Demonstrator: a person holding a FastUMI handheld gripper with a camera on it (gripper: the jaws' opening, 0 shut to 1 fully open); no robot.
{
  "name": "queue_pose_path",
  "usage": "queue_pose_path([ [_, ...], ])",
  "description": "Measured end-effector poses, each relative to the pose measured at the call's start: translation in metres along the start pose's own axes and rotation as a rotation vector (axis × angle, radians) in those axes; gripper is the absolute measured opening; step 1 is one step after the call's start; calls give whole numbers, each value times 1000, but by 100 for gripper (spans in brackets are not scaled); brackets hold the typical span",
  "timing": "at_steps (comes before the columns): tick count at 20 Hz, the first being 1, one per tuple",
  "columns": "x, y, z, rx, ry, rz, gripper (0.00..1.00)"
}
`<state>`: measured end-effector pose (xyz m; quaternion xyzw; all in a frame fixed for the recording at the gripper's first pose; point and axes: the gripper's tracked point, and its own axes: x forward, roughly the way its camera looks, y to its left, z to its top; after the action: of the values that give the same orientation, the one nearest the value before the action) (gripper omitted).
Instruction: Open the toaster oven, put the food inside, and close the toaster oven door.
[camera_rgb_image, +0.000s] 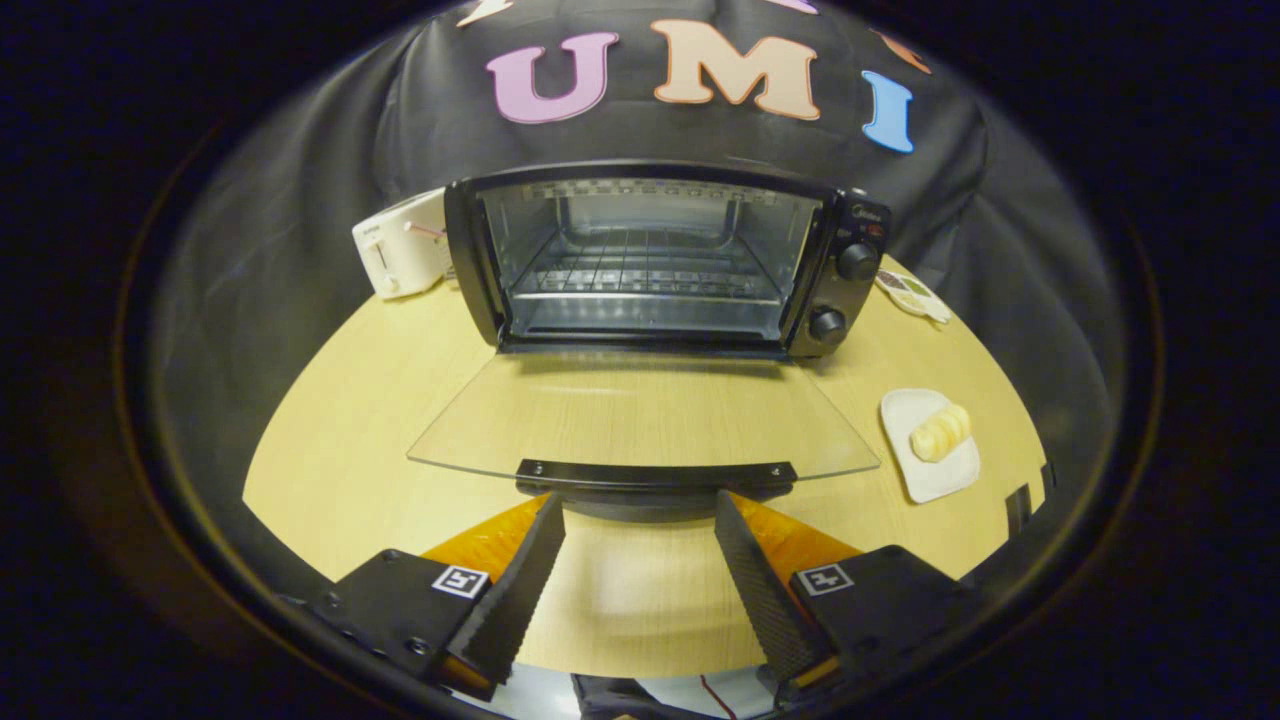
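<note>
A black toaster oven (660, 260) stands at the back of the wooden table with its glass door (640, 415) folded down flat toward me. Its wire rack (640, 272) inside is bare. The door's black handle (655, 473) lies just ahead of my fingertips. My gripper (638, 515) is open, with only table surface in the gap between its fingers. The food, a pale yellow ridged pastry (940, 432), rests on a small white plate (925, 478) to the right of the open door.
A white pop-up toaster (400, 255) stands left of the oven. A small packet (912, 295) lies right of the oven near the table's back edge. The round table (340, 440) has bare wood left of the door.
</note>
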<state>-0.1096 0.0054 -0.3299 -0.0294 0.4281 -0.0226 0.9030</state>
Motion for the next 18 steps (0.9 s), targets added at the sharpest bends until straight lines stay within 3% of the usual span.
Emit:
queue_pose_path([
  [10, 5, 4, -15, 65, 14, 11, 96],
  [15, -27, 1, 6, 131, -64, 17, 96],
  [18, -36, -27, 36, 183, -135, -52, 95],
])
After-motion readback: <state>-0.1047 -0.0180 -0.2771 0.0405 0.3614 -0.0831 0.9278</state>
